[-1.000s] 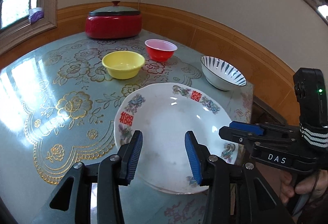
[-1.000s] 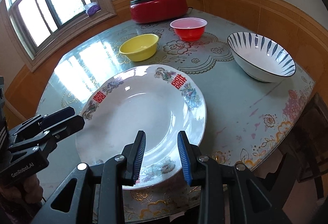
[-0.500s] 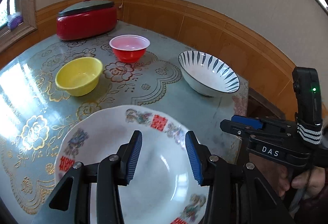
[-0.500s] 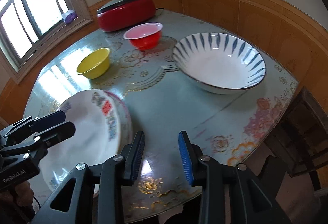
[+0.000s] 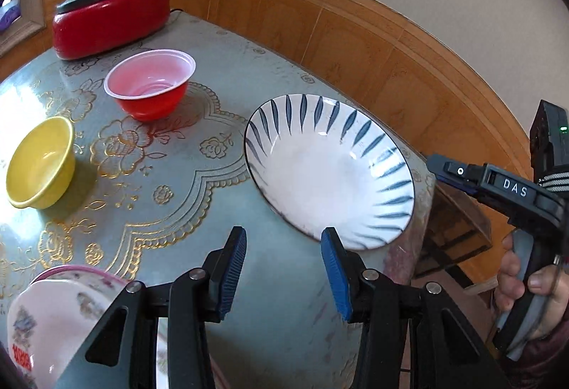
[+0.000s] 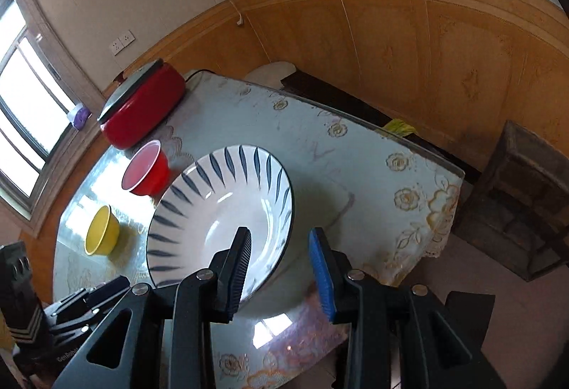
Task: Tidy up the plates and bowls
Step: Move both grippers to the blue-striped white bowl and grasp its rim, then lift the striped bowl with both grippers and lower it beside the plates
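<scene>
White floral plate [image 5: 46, 325] half hidden behind left gripper [image 5: 282, 269], cut off.

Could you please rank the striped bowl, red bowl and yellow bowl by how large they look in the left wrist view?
1. Striped bowl
2-3. Red bowl and yellow bowl look alike.

- Left black two-finger gripper [image 5: 283, 273]: ribbed blue pads, silver screws at the finger pivots.
- Right black two-finger gripper [image 6: 281, 274]: blue pads, white "DAS" lettering, green light, striped band.
- Dark maroon sleeve [image 5: 544, 358].
</scene>
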`<state>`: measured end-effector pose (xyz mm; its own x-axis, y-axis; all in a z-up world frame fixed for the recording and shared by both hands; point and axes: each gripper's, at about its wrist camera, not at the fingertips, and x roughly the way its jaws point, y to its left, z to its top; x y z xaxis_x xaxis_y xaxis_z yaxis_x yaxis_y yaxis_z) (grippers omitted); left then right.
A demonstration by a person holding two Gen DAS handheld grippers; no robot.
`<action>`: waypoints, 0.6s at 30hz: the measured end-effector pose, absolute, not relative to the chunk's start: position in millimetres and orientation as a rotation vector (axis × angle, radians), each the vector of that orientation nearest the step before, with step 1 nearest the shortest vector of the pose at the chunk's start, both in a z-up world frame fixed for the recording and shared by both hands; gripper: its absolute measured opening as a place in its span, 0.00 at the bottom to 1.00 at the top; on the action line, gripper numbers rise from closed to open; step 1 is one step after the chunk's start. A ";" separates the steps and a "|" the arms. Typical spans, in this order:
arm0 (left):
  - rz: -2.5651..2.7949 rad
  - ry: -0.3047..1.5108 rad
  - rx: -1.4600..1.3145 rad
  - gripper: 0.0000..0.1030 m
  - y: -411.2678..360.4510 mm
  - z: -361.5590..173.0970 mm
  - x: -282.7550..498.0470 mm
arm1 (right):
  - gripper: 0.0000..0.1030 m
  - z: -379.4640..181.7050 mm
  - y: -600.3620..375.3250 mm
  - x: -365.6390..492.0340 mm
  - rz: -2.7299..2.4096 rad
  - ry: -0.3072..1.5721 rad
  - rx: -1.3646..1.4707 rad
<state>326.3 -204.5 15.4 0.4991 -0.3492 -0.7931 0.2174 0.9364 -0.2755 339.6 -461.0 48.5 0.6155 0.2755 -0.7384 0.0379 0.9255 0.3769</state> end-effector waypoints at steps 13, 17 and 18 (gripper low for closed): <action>-0.228 1.050 -0.206 0.29 -217.1 -10.4 369.3 | 0.18 14.1 -447.1 411.7 0.325 1.017 0.282; -0.207 1.061 -0.183 0.18 -221.1 -15.1 372.1 | 0.10 10.7 -436.8 416.0 0.335 1.018 0.199; -0.196 1.059 -0.171 0.17 -220.9 -14.1 371.1 | 0.10 10.4 -435.4 416.3 0.347 1.020 0.199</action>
<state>371.1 -220.9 -14.1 0.4750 -0.2412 -0.8463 0.0777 0.9694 -0.2327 416.3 -435.4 10.4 0.4752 0.3736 -0.7966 -0.1903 0.9276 0.3216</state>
